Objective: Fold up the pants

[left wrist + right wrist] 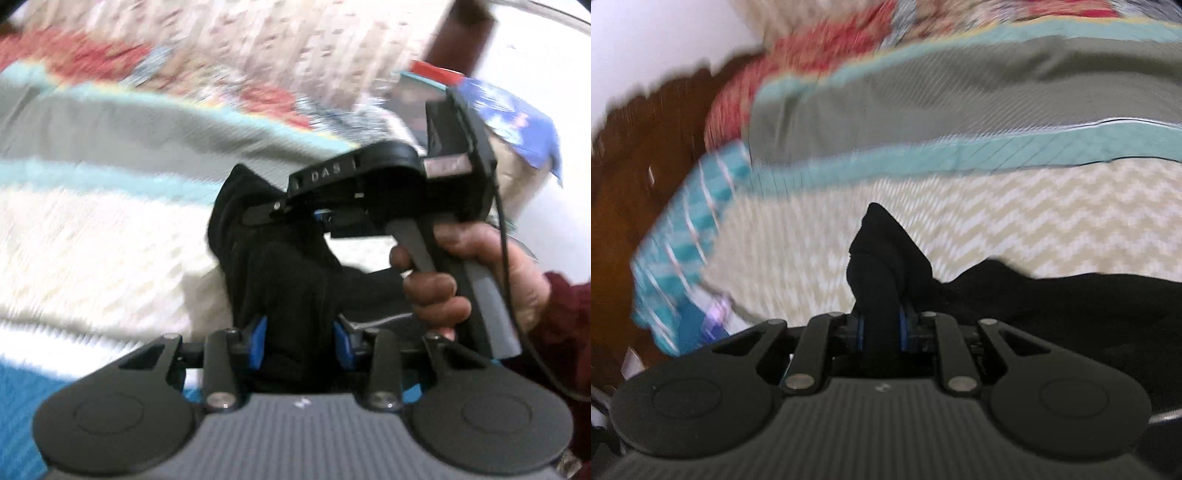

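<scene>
The black pants (295,280) hang bunched over a bed. In the left wrist view my left gripper (301,343) is shut on a thick fold of them, the blue pads (258,341) pressing on both sides. Just ahead, a hand (439,291) holds my right gripper (295,214), which pinches another black fold. In the right wrist view my right gripper (881,332) is shut on a raised peak of the pants (886,254). More of the black cloth (1071,314) trails to the right over the bedspread. Both views are blurred.
The bedspread (997,206) has a cream zigzag field, teal stripes (997,151), a grey band and a red floral part (92,55). Brown wood (639,177) shows at the left. A wooden post (461,33), a blue printed package (517,118) and a maroon sleeve (569,325) are at the right.
</scene>
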Action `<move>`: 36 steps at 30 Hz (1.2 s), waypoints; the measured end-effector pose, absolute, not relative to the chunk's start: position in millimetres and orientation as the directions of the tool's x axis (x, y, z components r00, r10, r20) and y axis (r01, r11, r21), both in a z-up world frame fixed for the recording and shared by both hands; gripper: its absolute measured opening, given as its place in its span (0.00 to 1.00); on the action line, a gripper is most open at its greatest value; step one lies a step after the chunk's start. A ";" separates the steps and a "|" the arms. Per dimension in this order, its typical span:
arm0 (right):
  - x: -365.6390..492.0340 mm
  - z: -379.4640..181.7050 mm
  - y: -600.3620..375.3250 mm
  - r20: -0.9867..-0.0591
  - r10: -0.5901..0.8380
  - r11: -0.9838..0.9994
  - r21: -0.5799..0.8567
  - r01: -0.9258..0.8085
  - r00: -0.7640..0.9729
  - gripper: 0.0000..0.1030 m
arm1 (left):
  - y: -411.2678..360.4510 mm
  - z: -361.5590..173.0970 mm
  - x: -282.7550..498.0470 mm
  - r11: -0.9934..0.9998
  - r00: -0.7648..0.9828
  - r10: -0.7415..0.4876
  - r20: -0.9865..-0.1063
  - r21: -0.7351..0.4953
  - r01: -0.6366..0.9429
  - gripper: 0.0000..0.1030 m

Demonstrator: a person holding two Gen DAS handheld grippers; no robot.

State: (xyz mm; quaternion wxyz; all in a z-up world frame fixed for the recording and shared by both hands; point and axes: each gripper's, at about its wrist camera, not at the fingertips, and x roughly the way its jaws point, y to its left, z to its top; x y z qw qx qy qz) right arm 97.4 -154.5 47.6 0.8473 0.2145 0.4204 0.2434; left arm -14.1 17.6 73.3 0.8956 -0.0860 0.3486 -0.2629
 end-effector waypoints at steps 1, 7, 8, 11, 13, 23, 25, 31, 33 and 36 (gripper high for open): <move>95.3 51.1 -175.0 -0.580 0.607 0.769 0.601 -0.218 0.543 0.18 | 2.8 81.5 -11.4 0.836 0.609 -0.545 -0.576 -0.321 0.444 0.34; 77.8 47.1 -278.8 -0.497 0.616 0.709 0.687 -0.156 0.612 0.18 | -111.6 95.8 4.0 0.758 0.515 -0.590 -0.621 -0.206 0.619 0.34; 75.0 42.8 -295.4 -0.493 0.607 0.704 0.698 -0.133 0.623 0.18 | -128.8 92.5 5.6 0.747 0.503 -0.588 -0.633 -0.187 0.638 0.35; 66.9 23.6 -338.2 -0.477 0.583 0.678 0.732 -0.070 0.658 0.18 | -176.2 71.6 10.4 0.715 0.459 -0.575 -0.677 -0.143 0.684 0.38; 61.5 7.5 -359.8 -0.484 0.552 0.675 0.738 -0.022 0.679 0.17 | -204.6 55.3 13.8 0.693 0.436 -0.562 -0.703 -0.113 0.712 0.42; 39.3 -68.0 -413.1 -0.555 0.424 0.648 0.738 0.188 0.716 0.21 | -282.0 6.8 -16.2 0.541 0.452 -0.500 -0.739 0.141 0.829 0.69; 31.8 -70.7 -414.8 -0.536 0.417 0.643 0.744 0.179 0.734 0.28 | -281.3 9.2 -20.0 0.523 0.465 -0.490 -0.737 0.179 0.834 0.69; -4.8 -26.1 -424.0 -0.471 0.275 0.704 0.693 0.158 0.838 0.49 | -227.2 63.8 -38.5 0.539 0.402 -0.630 -0.664 -0.002 0.842 0.82; -26.5 -7.3 -420.2 -0.427 0.288 0.725 0.682 0.096 0.857 0.49 | -193.8 80.2 -29.2 0.582 0.422 -0.665 -0.616 -0.074 0.810 0.84; -59.4 5.5 -403.9 -0.395 0.329 0.755 0.655 0.012 0.858 0.52 | -154.5 88.3 2.4 0.676 0.482 -0.649 -0.589 -0.156 0.720 0.83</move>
